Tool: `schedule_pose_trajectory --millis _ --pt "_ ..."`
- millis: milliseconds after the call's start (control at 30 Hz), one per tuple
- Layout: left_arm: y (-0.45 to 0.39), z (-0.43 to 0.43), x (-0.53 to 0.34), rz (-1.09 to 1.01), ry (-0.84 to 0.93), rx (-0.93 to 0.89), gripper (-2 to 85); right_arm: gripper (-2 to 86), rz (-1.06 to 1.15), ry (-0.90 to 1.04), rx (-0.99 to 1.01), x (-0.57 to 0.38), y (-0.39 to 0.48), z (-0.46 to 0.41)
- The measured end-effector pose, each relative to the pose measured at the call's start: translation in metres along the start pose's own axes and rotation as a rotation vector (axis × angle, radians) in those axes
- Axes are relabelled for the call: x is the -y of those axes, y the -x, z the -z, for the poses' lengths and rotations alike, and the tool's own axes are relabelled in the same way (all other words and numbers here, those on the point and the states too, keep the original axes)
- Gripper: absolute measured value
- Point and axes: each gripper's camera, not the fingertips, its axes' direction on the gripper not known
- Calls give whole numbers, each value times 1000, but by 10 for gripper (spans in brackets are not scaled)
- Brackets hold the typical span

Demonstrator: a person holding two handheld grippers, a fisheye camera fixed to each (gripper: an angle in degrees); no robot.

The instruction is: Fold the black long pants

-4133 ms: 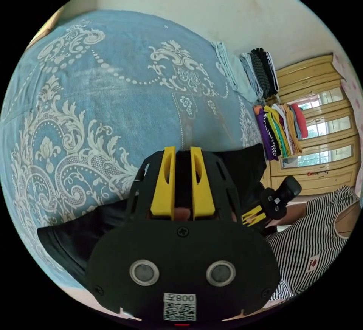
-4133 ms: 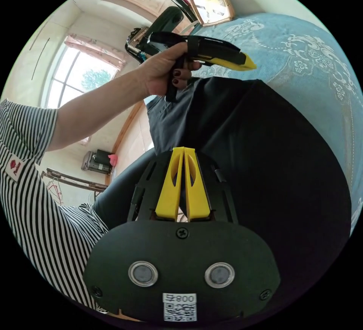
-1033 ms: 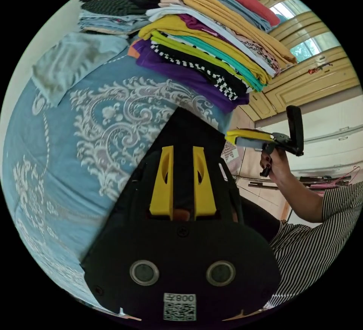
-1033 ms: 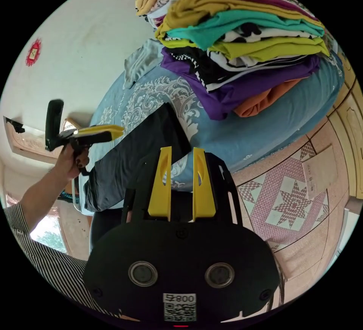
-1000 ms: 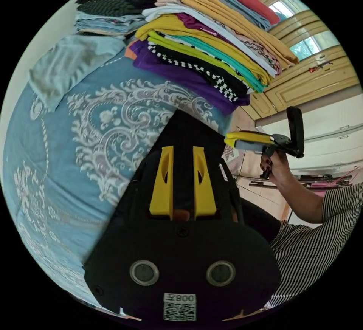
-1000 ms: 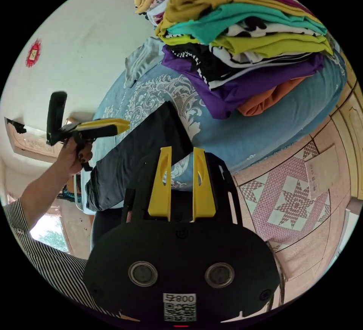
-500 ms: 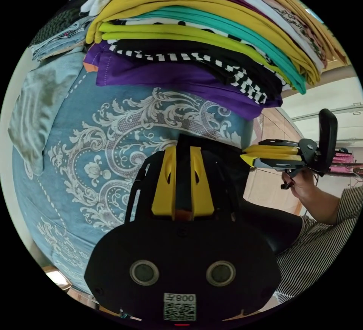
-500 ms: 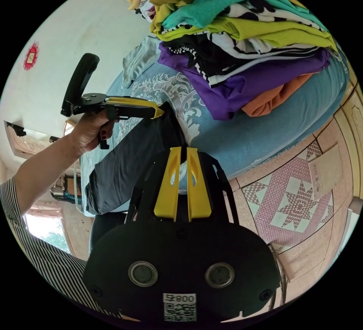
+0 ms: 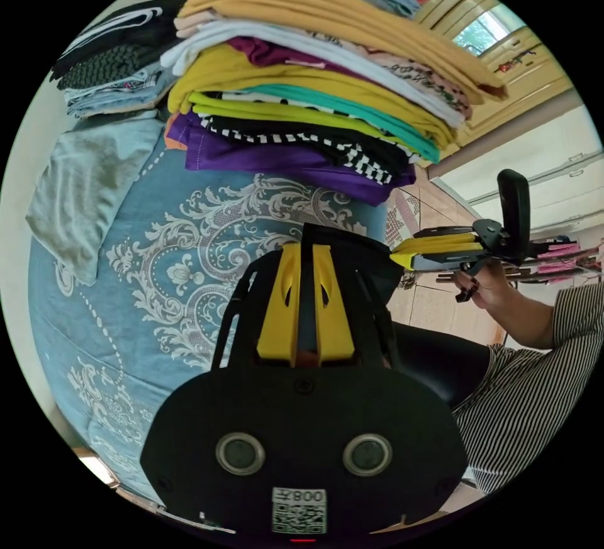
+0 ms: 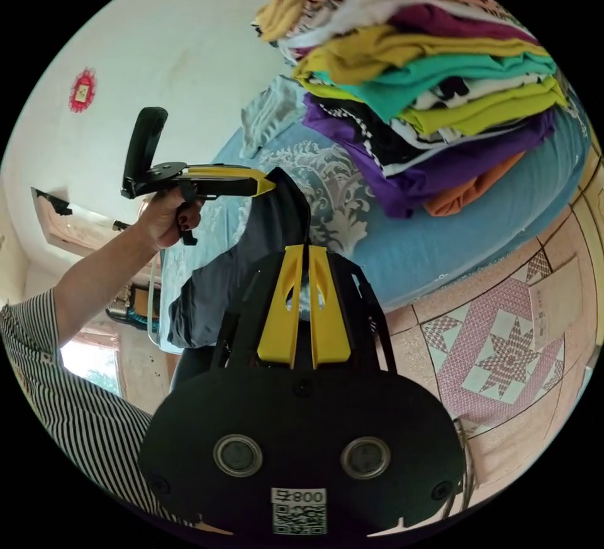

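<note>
Black pants [image 10: 277, 222], yellow-jawed left gripper [image 9: 304, 253], blue floral-patterned bedspread [image 9: 157, 247]

The black long pants [image 10: 277, 222] are matt, smooth cloth. The bed [image 9: 157, 247] wears a soft blue cover woven with pale, slightly raised scrollwork. Each tool, left tool [image 9: 305, 297] and right tool [image 10: 301, 304], has glossy yellow plastic jaws on a matt black plastic body. The floor [image 10: 503, 354] is smooth patterned tile. The stacked clothes [image 9: 314, 102] are soft knit cloth.

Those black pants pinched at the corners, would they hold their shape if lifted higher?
Probably not: the black pants sag between the left gripper and right gripper. They look light and thin, draping off the bed.
</note>
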Motion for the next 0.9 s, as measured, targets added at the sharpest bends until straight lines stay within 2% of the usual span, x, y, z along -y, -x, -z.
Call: schedule_pose_trajectory --millis 300,567,900 --pt "15 79 -92 18 -166 11 15 11 234 -1 213 11 103 -13" --pt "42 102 -208 134 -193 -3 13 13 448 235 305 16 227 -105" --pt "80 81 -331 318 -147 -14 10 13 551 482 294 26 327 -217"
